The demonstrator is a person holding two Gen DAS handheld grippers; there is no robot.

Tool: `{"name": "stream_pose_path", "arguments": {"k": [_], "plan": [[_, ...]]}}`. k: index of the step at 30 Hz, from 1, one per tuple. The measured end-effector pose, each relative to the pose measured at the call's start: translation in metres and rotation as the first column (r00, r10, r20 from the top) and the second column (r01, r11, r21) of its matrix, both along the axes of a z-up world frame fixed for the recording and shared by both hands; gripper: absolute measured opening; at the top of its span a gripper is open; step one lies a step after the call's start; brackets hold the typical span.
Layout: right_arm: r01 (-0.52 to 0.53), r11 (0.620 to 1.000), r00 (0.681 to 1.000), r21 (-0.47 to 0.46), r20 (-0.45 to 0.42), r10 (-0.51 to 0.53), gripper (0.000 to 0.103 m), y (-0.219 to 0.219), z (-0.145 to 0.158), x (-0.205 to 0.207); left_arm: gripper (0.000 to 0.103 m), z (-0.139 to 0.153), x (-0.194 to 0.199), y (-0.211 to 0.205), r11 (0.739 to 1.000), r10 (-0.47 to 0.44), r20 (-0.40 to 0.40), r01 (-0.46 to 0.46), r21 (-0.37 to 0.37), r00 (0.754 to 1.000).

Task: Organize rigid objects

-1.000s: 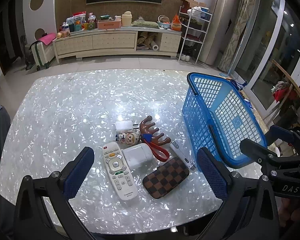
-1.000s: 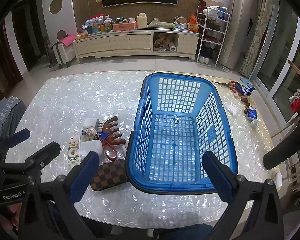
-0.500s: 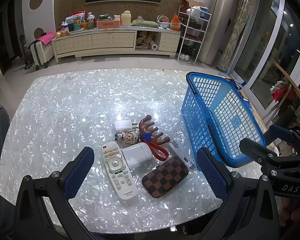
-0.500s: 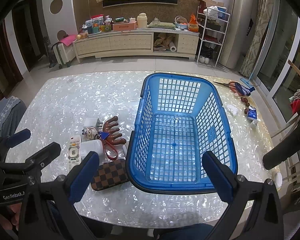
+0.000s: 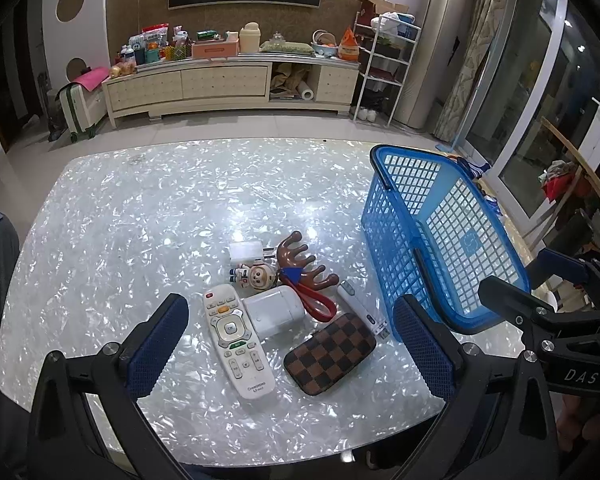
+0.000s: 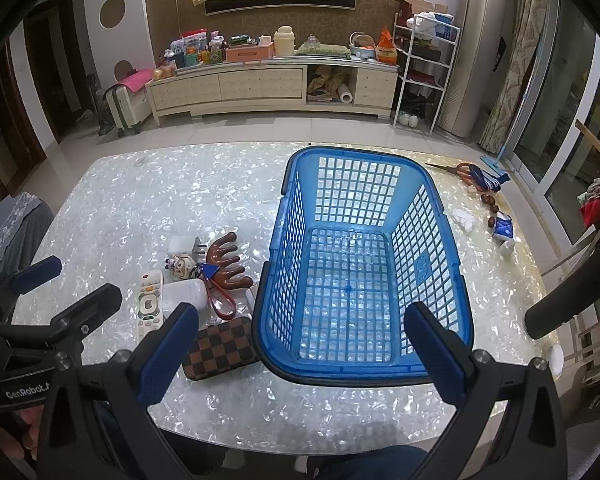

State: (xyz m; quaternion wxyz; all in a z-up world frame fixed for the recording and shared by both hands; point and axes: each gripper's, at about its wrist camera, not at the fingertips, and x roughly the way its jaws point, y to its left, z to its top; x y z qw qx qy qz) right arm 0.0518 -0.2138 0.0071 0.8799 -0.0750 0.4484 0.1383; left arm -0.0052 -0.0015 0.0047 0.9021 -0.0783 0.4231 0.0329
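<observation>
- A pearly white tabletop (image 5: 140, 220) fills the scene, with a living room beyond its far edge.
- An empty blue basket (image 6: 364, 280) stands on the right half of the tabletop, open side up.
- The left hand-held gripper (image 5: 288, 344) hovers over the near edge, fingers spread wide and holding nothing; the cluster of items lies just beyond them.
- The right hand-held gripper (image 6: 304, 352) hovers near the basket's near rim, also spread wide and empty.
- A white remote control (image 5: 236, 338) lies flat, nearest the left gripper, long axis running near to far.
- A brown checkered case (image 5: 330, 354) lies just right of the remote, close to the basket's wall.
- A white box (image 5: 274, 312) touches the remote's right side.
- A brown antler-shaped piece with a red strap (image 5: 304, 276) sits farther back.
- A small astronaut figure (image 5: 254, 276), a white plug (image 5: 246, 251) and a slim white stick (image 5: 362, 312) complete the cluster.
- Nothing appears sorted yet. A sound first grasp would probably take the remote across its narrow width, lowering straight down so the neighbouring box is not nudged.
</observation>
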Motion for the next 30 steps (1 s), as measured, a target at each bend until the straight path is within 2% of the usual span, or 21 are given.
{"name": "stream_pose_path", "arguments": {"k": [23,30], "plan": [[0.003,1.000,1.000,-0.004,-0.013,-0.003,0.103,0.0007,-0.0002,-0.0006,0.103,-0.0054,-0.0002,0.0021,1.000,-0.007,-0.013,0.007,-0.027,1.000],[-0.001,1.000,0.999,0.022,-0.039,0.001,0.103,-0.0009,-0.0030,0.0024,0.103,-0.0052,0.0077,0.0003,1.000,-0.024,-0.035,0.023,-0.018,0.999]]}}
